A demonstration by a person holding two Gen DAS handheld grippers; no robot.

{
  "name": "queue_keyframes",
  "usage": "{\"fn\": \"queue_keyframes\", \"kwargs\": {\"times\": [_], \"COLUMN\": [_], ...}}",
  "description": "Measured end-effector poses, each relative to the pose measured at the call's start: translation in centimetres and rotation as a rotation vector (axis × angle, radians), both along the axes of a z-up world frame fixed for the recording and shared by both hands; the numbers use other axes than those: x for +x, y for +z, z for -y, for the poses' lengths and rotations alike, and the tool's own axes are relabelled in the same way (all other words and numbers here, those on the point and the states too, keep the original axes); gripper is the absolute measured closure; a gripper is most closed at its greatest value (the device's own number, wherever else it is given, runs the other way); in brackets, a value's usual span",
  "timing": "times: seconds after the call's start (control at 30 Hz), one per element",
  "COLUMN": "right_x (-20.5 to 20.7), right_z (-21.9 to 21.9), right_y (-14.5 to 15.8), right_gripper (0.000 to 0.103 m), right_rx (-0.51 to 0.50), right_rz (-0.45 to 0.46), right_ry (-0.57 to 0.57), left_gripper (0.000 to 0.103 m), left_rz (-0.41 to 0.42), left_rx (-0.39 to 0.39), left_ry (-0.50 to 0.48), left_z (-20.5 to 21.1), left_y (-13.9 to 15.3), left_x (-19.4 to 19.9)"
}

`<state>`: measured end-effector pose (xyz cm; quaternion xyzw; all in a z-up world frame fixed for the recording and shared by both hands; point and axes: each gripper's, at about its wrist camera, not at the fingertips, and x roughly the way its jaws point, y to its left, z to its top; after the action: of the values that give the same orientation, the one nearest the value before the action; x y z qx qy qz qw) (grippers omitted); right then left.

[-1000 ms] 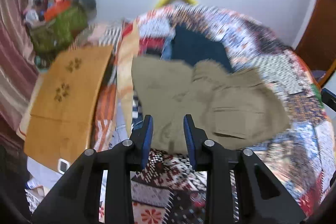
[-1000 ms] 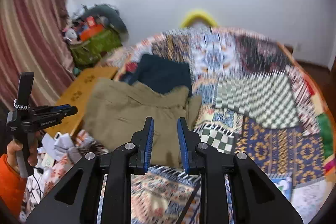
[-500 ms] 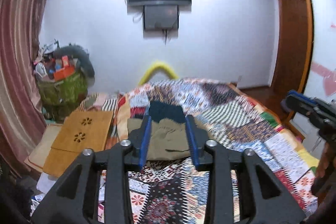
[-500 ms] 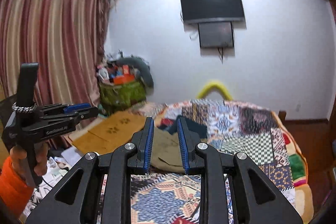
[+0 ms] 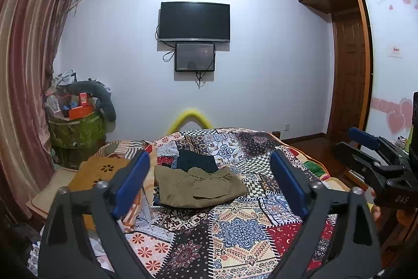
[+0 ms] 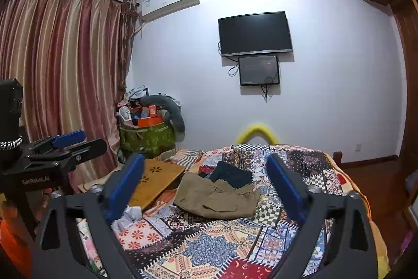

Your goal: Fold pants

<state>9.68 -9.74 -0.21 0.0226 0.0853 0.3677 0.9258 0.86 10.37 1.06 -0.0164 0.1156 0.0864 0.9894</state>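
Spread wide and gripping nothing: left gripper (image 5: 210, 182), black-framed with blue pads, held level above the near end of the bed. Same for the right gripper (image 6: 205, 186), jaws far apart, empty, raised well clear of the cloth. Beyond both, toward the far left corner of the bed, the olive-khaki cotton pants (image 5: 199, 187) (image 6: 218, 196), lying as a compact flat bundle with a cargo pocket facing up and the gathered waistband along the far edge. Just behind them, touching or overlapped, a dark navy folded garment (image 5: 197, 160). Underneath everything, the multicoloured patchwork quilt (image 5: 235, 226). Off the left edge of the bed, a tan wooden board with flower cut-outs (image 6: 156, 181); farther back, a green fabric basket heaped with clutter (image 5: 75, 134). Probably the closing step: folding apparently finished, bundle released, both tools pulled away. Next move, if any, likely only a check of the fold's edges or a light press to flatten the ruffled waistband. Hard to make out: how many layers in the bundle, whether the legs sit squarely beneath, where the pants end and the navy piece begins. Cut off: the near edge of the bed behind the gripper frames.
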Motion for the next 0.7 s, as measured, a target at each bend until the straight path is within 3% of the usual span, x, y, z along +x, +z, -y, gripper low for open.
{"fn": "queue_keyframes", "kwargs": {"times": [0.2,0.7], "right_x": [-0.5,-1.4], "right_z": [0.1,0.5], "right_y": [0.2,-0.5], "right_gripper": [0.000,0.000], "right_rx": [-0.016,-0.017], "right_rz": [0.018,0.012], "right_ry": [-0.030,-0.035], "left_gripper": [0.000,0.000], "left_rz": [0.005,-0.004], "left_rx": [-0.006,-0.013], "left_ry": [0.004,-0.002], "left_z": [0.6,1.1], "left_y": [-0.3,-0.8], "left_x": [-0.5,-0.2]}}
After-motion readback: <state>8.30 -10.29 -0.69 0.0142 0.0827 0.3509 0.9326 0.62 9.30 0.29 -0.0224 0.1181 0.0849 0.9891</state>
